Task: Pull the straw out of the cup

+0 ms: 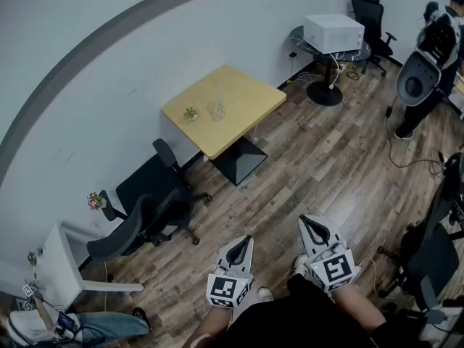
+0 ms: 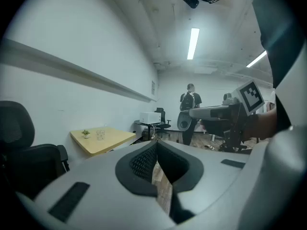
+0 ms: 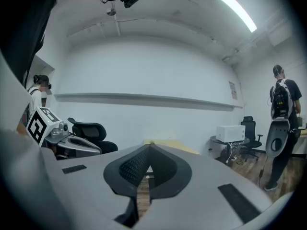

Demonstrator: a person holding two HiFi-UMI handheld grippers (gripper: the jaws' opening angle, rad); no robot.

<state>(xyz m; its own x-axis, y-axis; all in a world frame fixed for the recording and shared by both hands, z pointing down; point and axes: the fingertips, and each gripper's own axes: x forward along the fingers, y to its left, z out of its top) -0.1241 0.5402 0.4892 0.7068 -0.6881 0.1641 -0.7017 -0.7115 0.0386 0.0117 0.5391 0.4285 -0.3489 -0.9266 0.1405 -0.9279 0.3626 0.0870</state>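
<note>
Both claws are held out low in front of the person, well back from the tabletop (image 1: 243, 96). The left claw (image 1: 249, 240) is closed, tips together with nothing in between. The right claw (image 1: 307, 224) is the same, pinched closed on nothing, and it sits just beside the left one with a strip of floor (image 1: 319, 165) showing between them.

The cup (image 1: 215, 110) is a clear one standing upright on the yellow tabletop, roughly mid-surface and a bit toward the wall (image 1: 109, 78). A little potted plant (image 1: 191, 113) stands near it on the left, the two apart. The cup is tiny from here, so I honestly can't make out the straw, though it might be in there.

For room to move, the tabletop's back edge runs along the wall and its near corner sticks out over a black pedestal base (image 1: 239, 159). The near and right edges face open wood floor, and that stretch from the claws to the tabletop is bare boards. The left side is tighter, with two black office chairs (image 1: 156, 194) parked along the wall between the person and the tabletop.

Off to the far right a round table (image 1: 319, 46) carries a white box (image 1: 333, 31). Another person (image 1: 428, 64) stands well away from the tabletop, and a cable (image 1: 406, 162) trails on the floor over there.
</note>
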